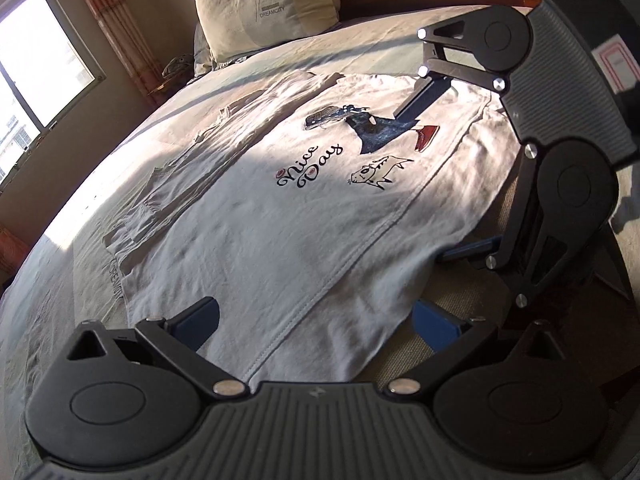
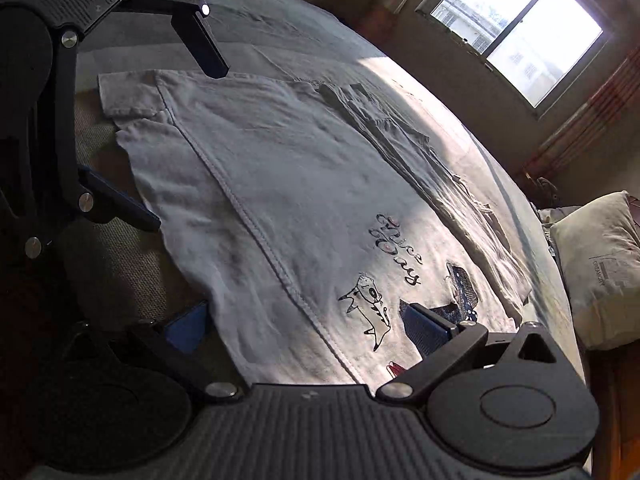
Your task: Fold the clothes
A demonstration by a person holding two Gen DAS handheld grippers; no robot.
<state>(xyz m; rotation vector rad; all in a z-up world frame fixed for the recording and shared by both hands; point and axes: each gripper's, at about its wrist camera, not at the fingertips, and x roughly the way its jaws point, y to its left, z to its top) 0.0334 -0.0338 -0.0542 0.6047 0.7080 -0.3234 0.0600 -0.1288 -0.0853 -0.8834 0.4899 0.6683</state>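
A white T-shirt with a "Nice Day" print lies flat on the bed, one side folded in along its far edge; it also shows in the right wrist view. My left gripper is open, its blue-padded fingers straddling the shirt's near edge, low over the cloth. My right gripper is open, its fingers straddling the same long edge near the printed end. Each gripper shows in the other's view: the right gripper at the right, the left gripper at the upper left. Neither holds cloth.
The bed sheet spreads around the shirt. A beige pillow stands at the headboard and also shows in the right wrist view. A window and a curtain are on the wall beyond the bed.
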